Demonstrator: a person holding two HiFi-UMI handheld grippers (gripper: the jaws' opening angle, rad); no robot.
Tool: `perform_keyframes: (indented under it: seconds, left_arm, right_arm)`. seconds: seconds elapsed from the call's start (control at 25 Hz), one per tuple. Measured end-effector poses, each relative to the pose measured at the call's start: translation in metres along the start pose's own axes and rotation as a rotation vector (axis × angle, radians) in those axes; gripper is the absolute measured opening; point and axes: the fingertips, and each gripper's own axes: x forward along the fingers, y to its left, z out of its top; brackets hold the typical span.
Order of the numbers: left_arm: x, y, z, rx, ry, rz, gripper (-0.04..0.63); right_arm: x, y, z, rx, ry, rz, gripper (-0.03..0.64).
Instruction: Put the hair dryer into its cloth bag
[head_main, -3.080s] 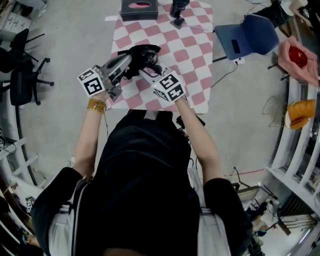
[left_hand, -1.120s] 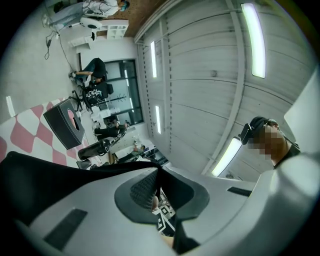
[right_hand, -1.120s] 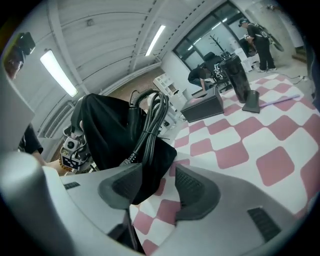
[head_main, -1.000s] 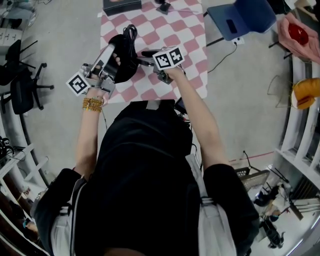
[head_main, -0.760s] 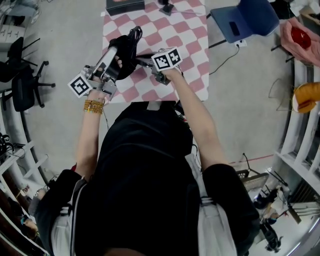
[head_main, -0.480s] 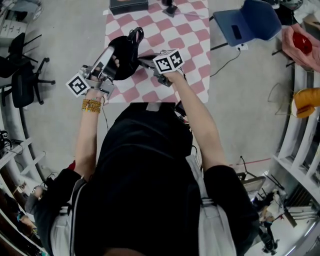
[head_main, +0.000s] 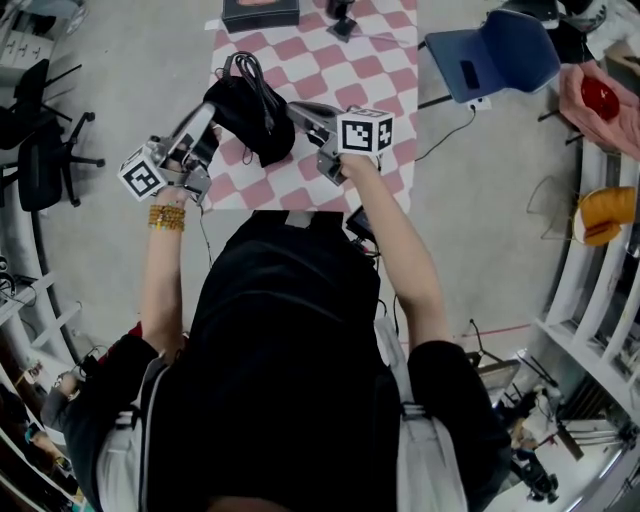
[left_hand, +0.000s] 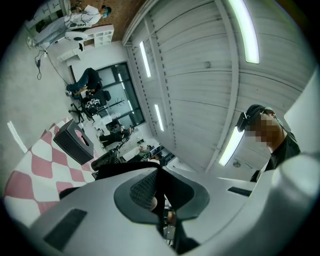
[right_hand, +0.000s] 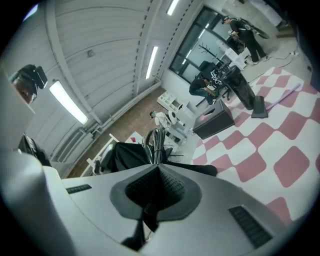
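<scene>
Item count: 2 grippers, 1 cloth bag, 1 hair dryer, 1 checkered desk (head_main: 377, 62), 1 black tissue box (head_main: 260, 11), 1 blue chair (head_main: 495, 60).

Left gripper (head_main: 210, 108): jaws closed together on the black fabric of the cloth bag (head_main: 250, 120), gripping its 9 o'clock side.

Right gripper (head_main: 293, 108): jaws fully closed, with a strip of the bag's fabric pinched between the pads at the bag's 3 o'clock side.

Cloth bag: suspended between the 2 grippers, clear of the desk, at 11 o'clock in the head view.

Hair dryer: body concealed. Only its looped cord (head_main: 247, 72) shows, protruding from the bag at 12 o'clock.

Tissue box: at the far desk edge, 12 o'clock. Chair: beside the desk, 2 o'clock.

Change from 1 second ago: the right gripper's jaws were apart beside the bag and are now clamped on it. The right gripper and bag are raised higher over the desk.
</scene>
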Motion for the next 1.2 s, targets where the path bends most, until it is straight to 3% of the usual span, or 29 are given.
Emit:
perform_keyframes:
  seconds: [0.2, 0.48, 0.64, 0.8, 0.88, 1.0, 1.2]
  left_arm:
    - [-0.003, 0.011, -0.021, 0.043, 0.079, 0.056, 0.028]
    - [-0.016, 0.025, -0.021, -0.021, 0.017, 0.088, 0.028]
    - [-0.028, 0.042, -0.035, -0.029, 0.047, 0.136, 0.028]
    - [-0.056, 0.089, -0.073, -0.027, 0.153, 0.289, 0.028]
    - [-0.071, 0.117, -0.095, 0.002, 0.233, 0.371, 0.028]
    - [-0.093, 0.152, -0.12, -0.013, 0.304, 0.489, 0.028]
    - [-0.139, 0.182, -0.149, 0.005, 0.419, 0.585, 0.028]
  right_arm:
    - [-0.007, 0.008, 0.008, -0.01, -0.045, -0.013, 0.015]
    - [-0.016, 0.015, 0.009, -0.071, -0.083, 0.004, 0.015]
    - [-0.026, 0.017, 0.01, -0.084, -0.117, -0.025, 0.015]
    - [-0.011, 0.007, -0.015, -0.272, 0.058, -0.147, 0.015]
    - [0.004, -0.004, -0.035, -0.331, 0.159, -0.196, 0.015]
    - [0.032, -0.014, -0.069, -0.413, 0.304, -0.247, 0.015]
    - [0.066, -0.026, -0.1, -0.546, 0.414, -0.305, 0.017]
